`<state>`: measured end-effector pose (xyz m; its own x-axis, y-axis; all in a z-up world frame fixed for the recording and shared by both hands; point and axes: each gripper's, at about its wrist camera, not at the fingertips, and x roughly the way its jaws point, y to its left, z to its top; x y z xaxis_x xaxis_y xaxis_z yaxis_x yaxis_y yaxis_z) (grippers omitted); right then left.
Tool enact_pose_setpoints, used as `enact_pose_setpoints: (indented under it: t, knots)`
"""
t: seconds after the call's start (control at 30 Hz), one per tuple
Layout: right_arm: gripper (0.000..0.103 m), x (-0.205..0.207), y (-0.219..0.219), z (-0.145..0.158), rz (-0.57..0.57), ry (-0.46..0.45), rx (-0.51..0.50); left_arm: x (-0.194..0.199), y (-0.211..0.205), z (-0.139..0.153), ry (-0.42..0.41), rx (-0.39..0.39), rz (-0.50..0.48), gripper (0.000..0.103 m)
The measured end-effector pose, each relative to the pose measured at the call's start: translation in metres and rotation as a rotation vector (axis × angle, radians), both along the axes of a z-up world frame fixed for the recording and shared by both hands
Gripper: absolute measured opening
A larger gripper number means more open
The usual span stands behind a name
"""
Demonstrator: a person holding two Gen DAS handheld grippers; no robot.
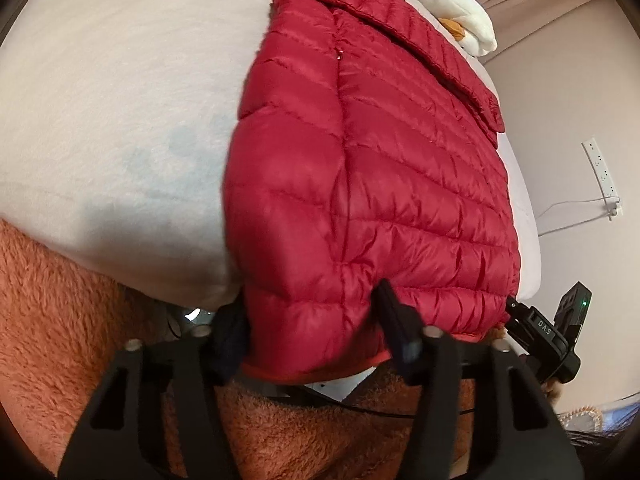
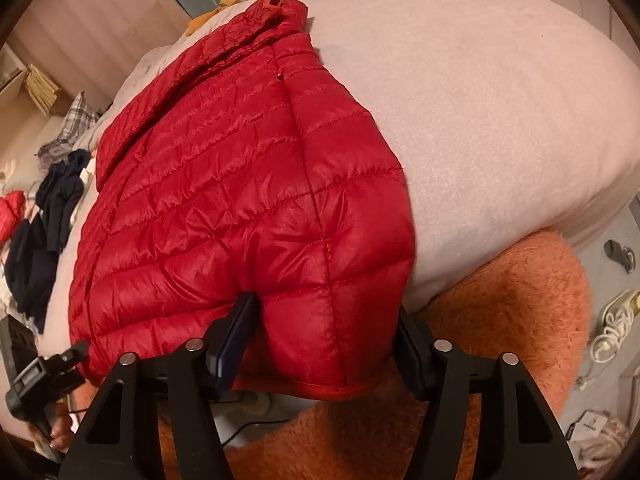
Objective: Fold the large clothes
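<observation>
A red quilted puffer jacket [image 1: 380,168] lies on a pale bed [image 1: 120,100], hem toward me, collar at the far end. My left gripper [image 1: 316,324] is shut on the jacket's hem at its left corner; the fabric bulges between the fingers. In the right wrist view the same jacket [image 2: 224,208] fills the middle, and my right gripper [image 2: 324,340] is shut on the hem at its right corner. Each gripper shows at the edge of the other's view: the right gripper [image 1: 540,332] and the left gripper [image 2: 44,376].
An orange fluffy blanket [image 2: 512,312] hangs over the near bed edge. A white and orange plush toy [image 1: 452,4] lies past the collar. Dark clothes [image 2: 44,232] lie at the bed's left side. A wall socket with cable [image 1: 600,176] is at right.
</observation>
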<state>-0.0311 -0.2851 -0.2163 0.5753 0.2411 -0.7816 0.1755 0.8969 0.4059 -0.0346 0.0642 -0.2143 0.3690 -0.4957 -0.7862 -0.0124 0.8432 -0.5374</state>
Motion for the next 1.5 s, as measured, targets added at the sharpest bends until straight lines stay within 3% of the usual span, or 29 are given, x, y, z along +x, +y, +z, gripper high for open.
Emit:
enact_pose_setpoints:
  t: [0.07, 0.13, 0.23, 0.37, 0.5, 0.67, 0.97, 1.5]
  knots:
    - [0.057, 0.0, 0.001, 0.001, 0.007, -0.005, 0.0, -0.002, 0.003, 0.001, -0.005, -0.016, -0.008, 0.037]
    - [0.052, -0.001, 0.001, 0.002, 0.004, -0.014, -0.001, -0.002, 0.0, 0.007, -0.039, -0.038, -0.038, 0.018]
    - [0.04, -0.004, 0.003, 0.004, -0.001, -0.033, -0.005, -0.003, -0.014, 0.023, -0.105, -0.008, -0.055, 0.016]
    - [0.02, -0.009, 0.005, 0.017, 0.016, -0.081, 0.004, 0.0, -0.016, 0.04, -0.151, -0.044, -0.046, 0.014]
    - [0.018, -0.012, 0.003, 0.03, 0.027, -0.121, 0.031, -0.001, -0.017, 0.062, -0.203, -0.014, -0.054, 0.013]
    - [0.017, -0.015, -0.005, 0.051, 0.013, -0.206, 0.082, -0.002, -0.015, 0.09, -0.284, -0.037, -0.02, 0.013]
    - [0.016, -0.012, -0.001, 0.104, 0.042, -0.379, 0.011, 0.011, -0.017, 0.131, -0.371, -0.023, 0.0, 0.012]
    - [0.016, 0.016, 0.004, 0.115, 0.045, -0.392, -0.016, 0.045, -0.015, 0.127, -0.292, -0.003, 0.058, 0.014]
